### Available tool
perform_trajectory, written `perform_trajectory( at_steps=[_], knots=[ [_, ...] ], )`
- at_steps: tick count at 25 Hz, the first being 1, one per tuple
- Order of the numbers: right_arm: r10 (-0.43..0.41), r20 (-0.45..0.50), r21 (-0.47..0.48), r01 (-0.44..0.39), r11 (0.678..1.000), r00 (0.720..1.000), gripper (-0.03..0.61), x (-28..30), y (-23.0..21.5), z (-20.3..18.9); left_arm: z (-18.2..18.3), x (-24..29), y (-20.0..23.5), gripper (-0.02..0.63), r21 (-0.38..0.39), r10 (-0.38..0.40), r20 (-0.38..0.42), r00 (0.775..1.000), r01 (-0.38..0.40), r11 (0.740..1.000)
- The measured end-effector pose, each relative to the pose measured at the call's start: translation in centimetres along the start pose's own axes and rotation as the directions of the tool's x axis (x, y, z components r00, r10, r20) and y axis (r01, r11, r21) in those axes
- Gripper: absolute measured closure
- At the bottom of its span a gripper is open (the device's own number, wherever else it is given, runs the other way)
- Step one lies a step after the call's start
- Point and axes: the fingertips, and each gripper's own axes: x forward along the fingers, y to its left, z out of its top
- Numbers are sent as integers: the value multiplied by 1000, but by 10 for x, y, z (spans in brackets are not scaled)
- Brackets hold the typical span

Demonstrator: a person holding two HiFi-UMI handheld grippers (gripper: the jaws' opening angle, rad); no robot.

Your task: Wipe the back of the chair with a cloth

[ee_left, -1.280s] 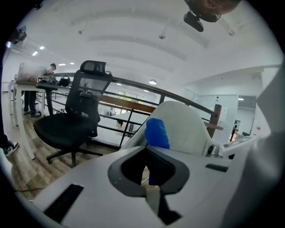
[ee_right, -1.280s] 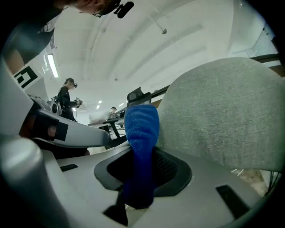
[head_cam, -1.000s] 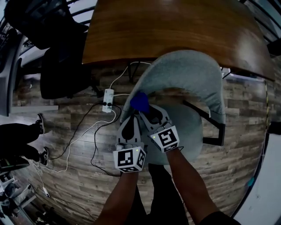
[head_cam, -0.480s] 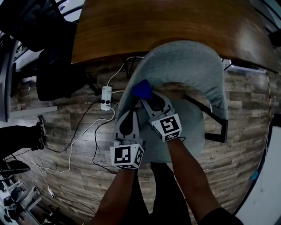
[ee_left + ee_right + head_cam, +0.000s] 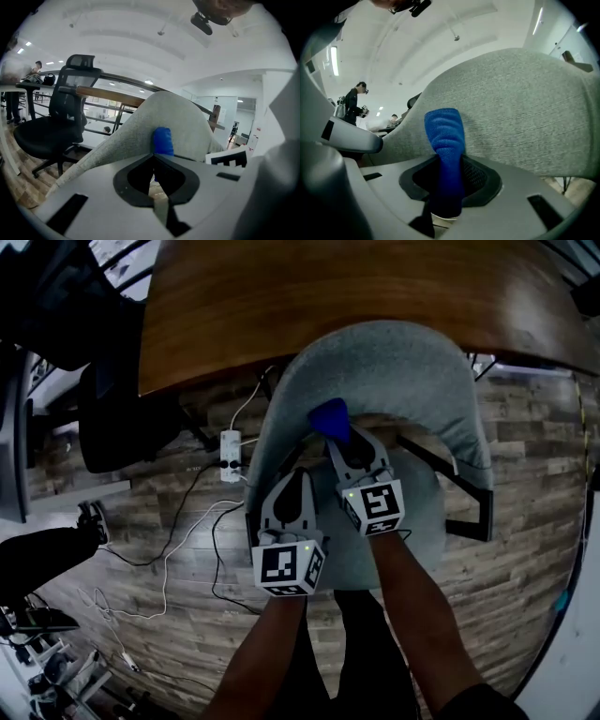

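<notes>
Head view: the right gripper (image 5: 336, 435), clenched on the blue cloth (image 5: 330, 417), has slid it further along the chair back (image 5: 394, 371), so wiping is progressing; the left gripper (image 5: 299, 474) is closed and empty.

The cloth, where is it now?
In the head view the cloth is at centre, clamped in the right hand-held gripper, against the chair back.
</notes>
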Motion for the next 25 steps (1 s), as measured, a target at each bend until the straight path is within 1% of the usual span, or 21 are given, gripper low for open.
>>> perform_trajectory(
  at_steps=[4,7,14,18,21,25],
  knots=[
    [-94,19,-7,94,996,995,457,-7,-28,5,1,11,-10,611,11,-31,-11,999,31,999],
    [-139,30,-7,139,990,990,457,-12,-42,9,3,18,-17,611,22,-53,-13,999,53,998],
    [-236,40,31,235,972,971,457,-32,-73,8,-4,28,-40,611,48,-108,-38,993,109,993],
    [-296,51,37,295,955,954,457,-46,-94,10,-12,36,-58,611,43,-146,-51,988,148,988],
    [-350,51,58,347,936,936,456,-61,-108,8,-17,40,-74,611,59,-179,-67,981,183,981],
    [-398,54,69,394,916,916,456,-80,-128,6,-21,45,-92,611,75,-216,-81,973,222,972]
  ],
)
